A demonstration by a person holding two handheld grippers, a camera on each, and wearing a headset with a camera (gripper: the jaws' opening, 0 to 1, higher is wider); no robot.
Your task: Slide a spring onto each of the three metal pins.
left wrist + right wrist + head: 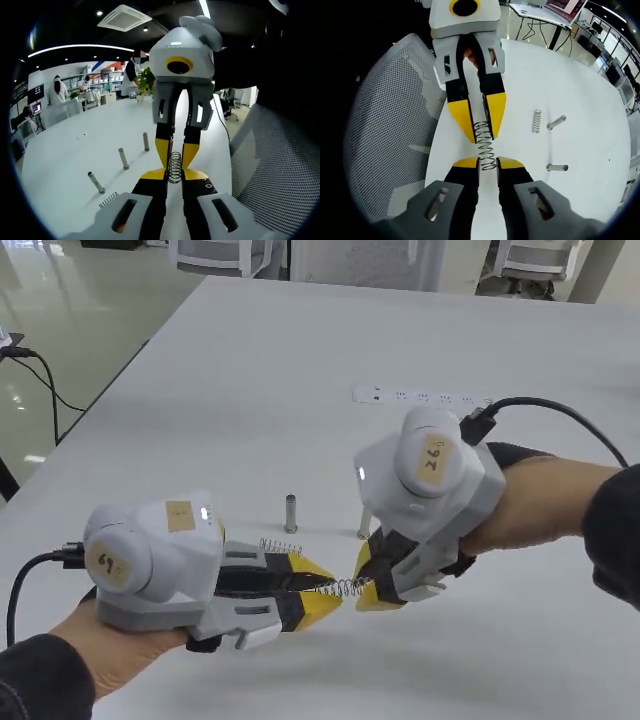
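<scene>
A small metal spring (345,587) hangs in the air between my two grippers, just above the white table (300,360). My left gripper (325,595) is shut on one end of it and my right gripper (368,585) on the other, yellow tips facing each other. In the left gripper view the spring (174,167) sits at my own tips (174,175). To their left stand two bare pins (96,182) (123,158), and a farther pin (146,141) looks ringed by a spring. A loose spring (109,199) lies nearby. In the right gripper view the spring (485,145) runs up from my tips (488,163).
A white power strip (420,397) lies further back on the table. One pin (291,513) stands just behind the grippers, and a loose spring (280,547) lies beside it. A grey mesh chair (390,115) stands at the table's near edge. Cables trail from both grippers.
</scene>
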